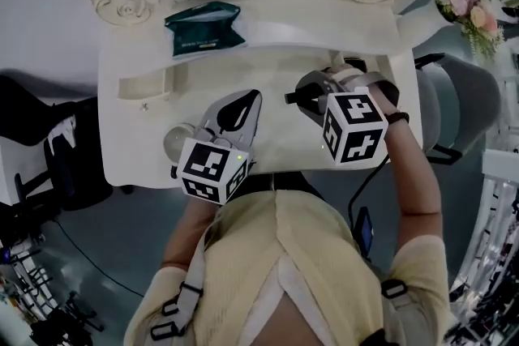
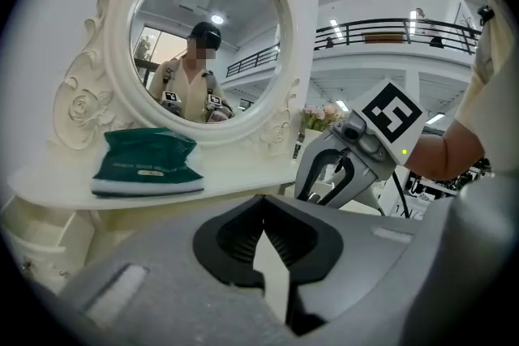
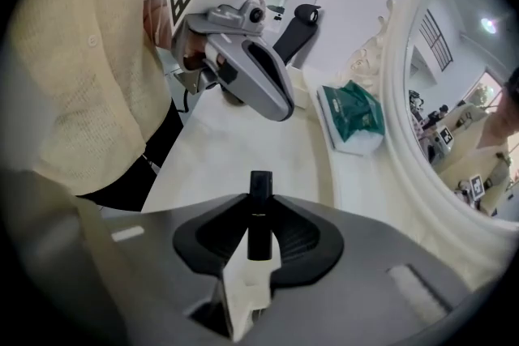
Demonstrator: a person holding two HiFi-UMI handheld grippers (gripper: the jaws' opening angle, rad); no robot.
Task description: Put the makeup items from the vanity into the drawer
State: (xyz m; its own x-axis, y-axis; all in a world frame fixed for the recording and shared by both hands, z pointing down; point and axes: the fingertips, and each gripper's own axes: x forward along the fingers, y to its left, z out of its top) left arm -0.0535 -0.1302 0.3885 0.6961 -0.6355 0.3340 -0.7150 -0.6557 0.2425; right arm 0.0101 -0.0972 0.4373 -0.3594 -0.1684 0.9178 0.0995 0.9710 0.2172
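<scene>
My right gripper (image 1: 298, 96) is above the white vanity top (image 1: 276, 150), shut on a slim black makeup tube (image 3: 259, 215) that stands up between its pads. The tube's end pokes out to the left (image 1: 289, 98) in the head view. My left gripper (image 1: 252, 98) hovers just left of it with its jaws together and nothing in them; in its own view the tips (image 2: 261, 208) meet. Each gripper sees the other: the right gripper (image 2: 332, 174) and the left gripper (image 3: 255, 81). A green tissue pack (image 1: 203, 27) lies on the upper shelf under the mirror (image 2: 207, 44).
A shallow raised compartment (image 1: 146, 83) sits at the vanity's left, and a round pale knob-like thing (image 1: 178, 140) lies near the front left edge. Pink flowers (image 1: 466, 0) stand at the right. Chairs flank the vanity (image 1: 49, 142) (image 1: 454, 105).
</scene>
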